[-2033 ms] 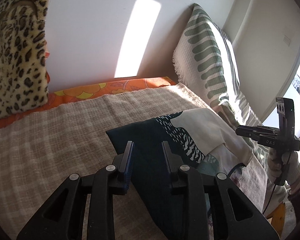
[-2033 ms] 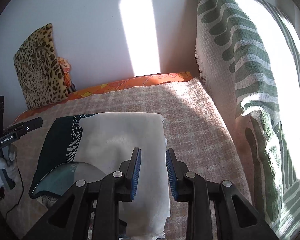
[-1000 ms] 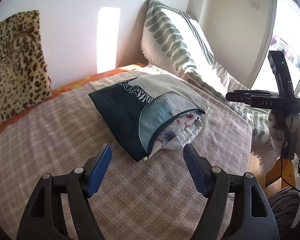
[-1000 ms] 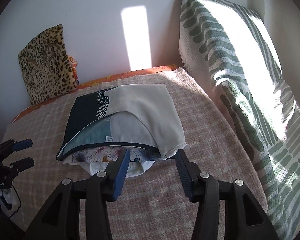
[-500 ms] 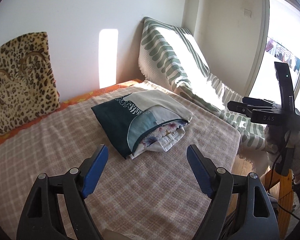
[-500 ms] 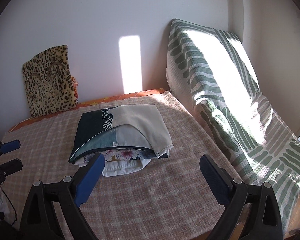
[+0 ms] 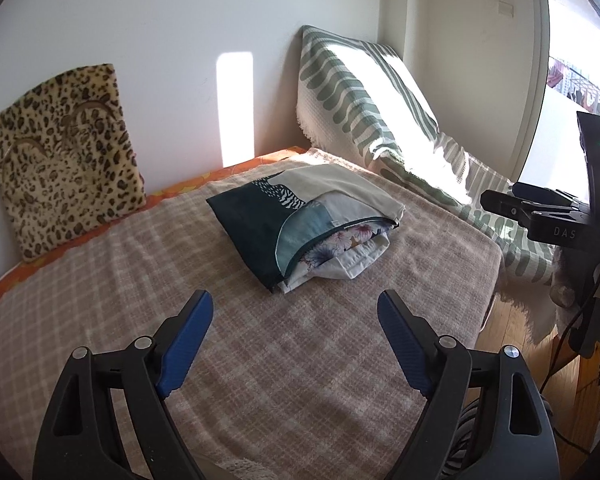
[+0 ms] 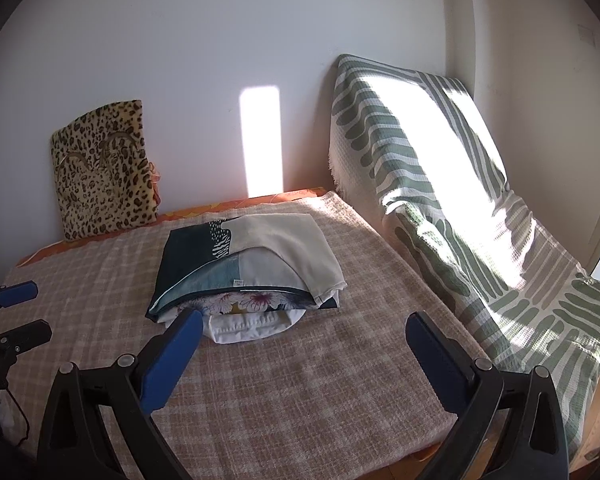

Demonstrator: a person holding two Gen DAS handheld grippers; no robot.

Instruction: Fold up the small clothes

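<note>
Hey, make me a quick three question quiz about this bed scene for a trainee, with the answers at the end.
1. True or false: the left gripper is shut on the folded clothes pile.
2. Multiple choice: what leans on the wall behind the pile? A) a leopard print cushion B) a laundry basket C) a mirror
3. Fill in: the top garment of the pile is dark teal and ____.

Key:
1. False. Both the left gripper and the right gripper are open, apart from the pile.
2. A, the leopard print cushion.
3. Cream, above a floral piece and a white one, on the checked blanket.
</note>
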